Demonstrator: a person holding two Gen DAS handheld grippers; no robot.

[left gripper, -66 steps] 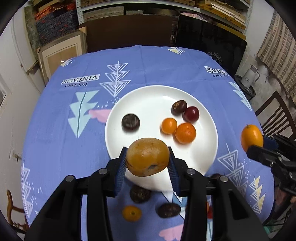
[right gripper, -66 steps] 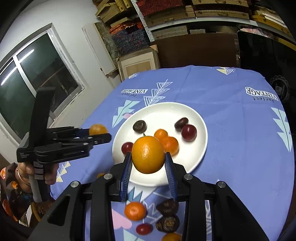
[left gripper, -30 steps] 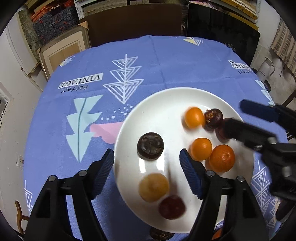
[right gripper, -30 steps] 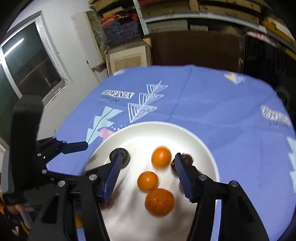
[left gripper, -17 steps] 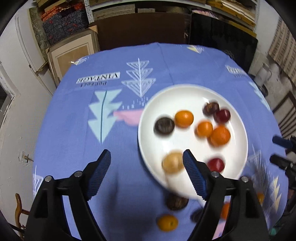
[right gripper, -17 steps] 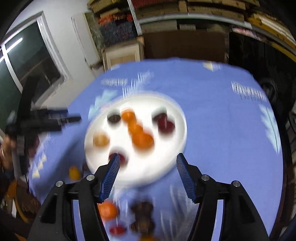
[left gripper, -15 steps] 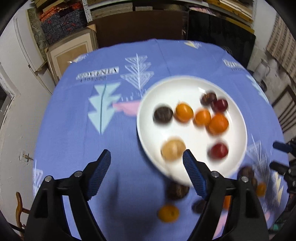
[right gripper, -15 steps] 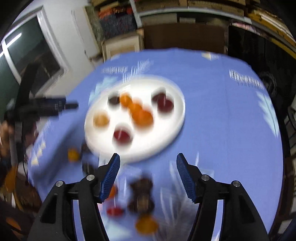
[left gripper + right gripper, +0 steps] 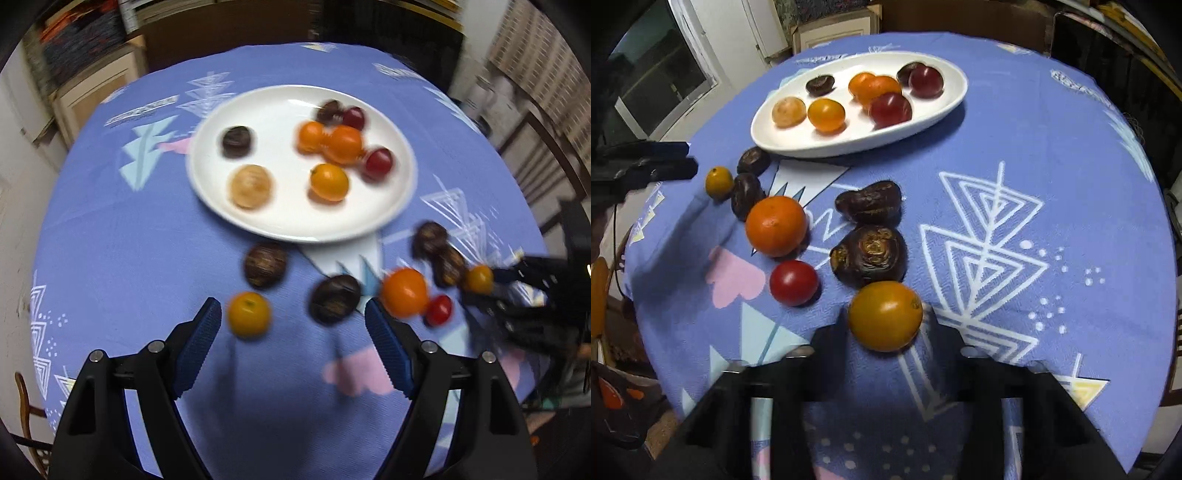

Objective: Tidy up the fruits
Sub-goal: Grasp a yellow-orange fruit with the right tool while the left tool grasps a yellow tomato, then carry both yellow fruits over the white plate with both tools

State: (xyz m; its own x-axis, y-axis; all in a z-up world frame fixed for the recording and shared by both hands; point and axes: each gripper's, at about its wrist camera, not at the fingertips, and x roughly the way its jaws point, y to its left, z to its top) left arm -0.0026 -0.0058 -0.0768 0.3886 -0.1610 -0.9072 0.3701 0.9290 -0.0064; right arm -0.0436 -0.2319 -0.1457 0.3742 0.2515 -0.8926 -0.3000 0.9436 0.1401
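The right hand-held gripper (image 9: pixel 884 325) at the bottom centre of its frame is closing its jaws around a round yellow-orange fruit (image 9: pixel 885 315). The left hand-held gripper (image 9: pixel 293 325) hangs spread and empty above the blue patterned counter (image 9: pixel 129 258), a small orange fruit (image 9: pixel 248 314) just beyond its left finger. The white round plate (image 9: pixel 280 218) with more fruit sits in the upper middle.

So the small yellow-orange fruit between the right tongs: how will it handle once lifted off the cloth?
The yellow-orange fruit looks round and glossy, so it may slip or squirt out if the closing right tongs catch it off-centre. Its smooth skin suggests firmness, though hard squeezing could bruise it. Released on the white plate, it would probably roll toward the other fruit.
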